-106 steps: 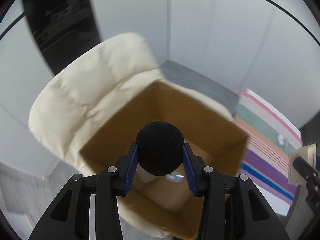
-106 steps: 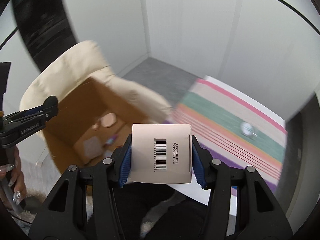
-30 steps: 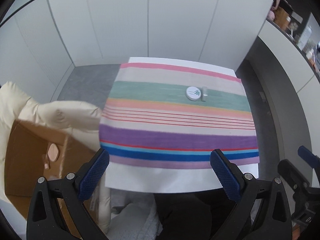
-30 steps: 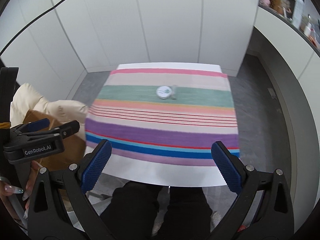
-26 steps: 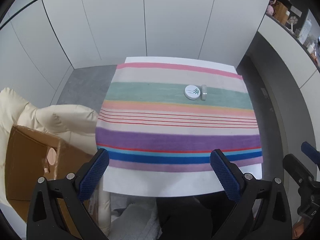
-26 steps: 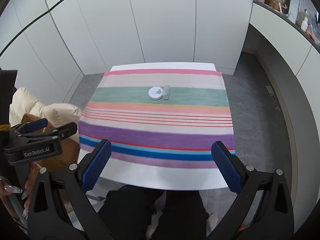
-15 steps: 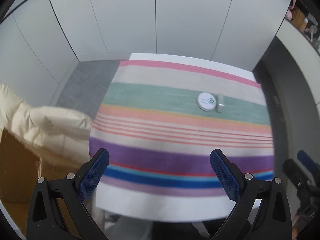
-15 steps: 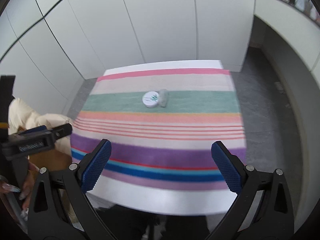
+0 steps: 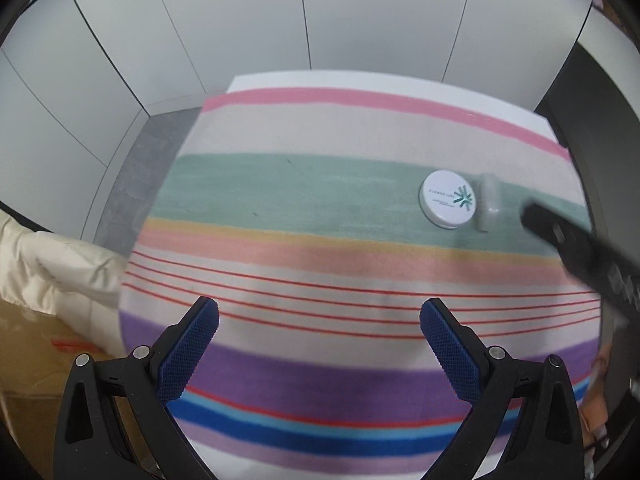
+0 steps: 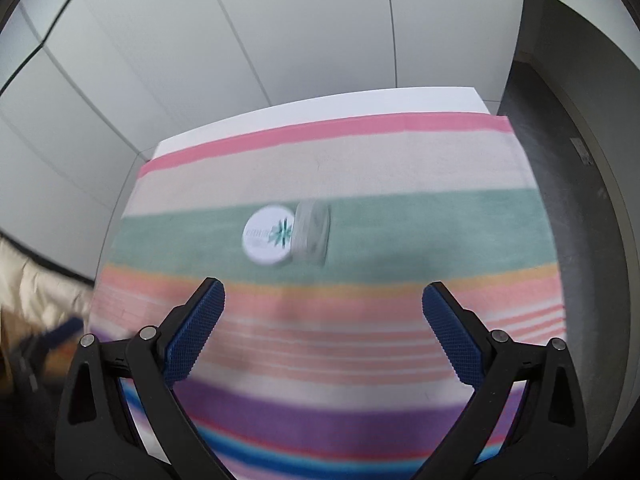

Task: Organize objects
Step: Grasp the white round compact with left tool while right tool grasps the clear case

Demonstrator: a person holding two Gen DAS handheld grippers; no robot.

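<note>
The left gripper (image 9: 319, 326) hangs above the near half of the striped tablecloth (image 9: 280, 272), angled down and forward, with its blue-padded jaws spread wide and nothing between them. The right gripper (image 10: 323, 312) is posed the same way, a little farther over the cloth, jaws just as wide and empty; its view is smeared by motion blur. In the left wrist view a black bar of the right gripper (image 9: 580, 248) reaches in from the right edge, its tip just beside the two things on the cloth.

Those two things lie on the green stripe, toward the far right part of the table. One is a round white tin (image 9: 449, 199) lying flat, its lid printed with a teal starburst logo and a line of small teal lettering too fine to read. Touching its right side is a small pale grey cylinder (image 9: 489, 202), lying on its side; in the right wrist view the tin (image 10: 269, 235) and the cylinder (image 10: 313, 233) sit straight ahead, beyond the jaws, and the print is blurred.

The cloth covers most of a white table (image 9: 260, 79), whose bare far edge shows past the pink stripe. White panelled walls stand close behind. Left of the table a cream cushion (image 9: 52, 268) rests against a cardboard box (image 9: 36, 352). The cloth between the jaws and the tin is bare.
</note>
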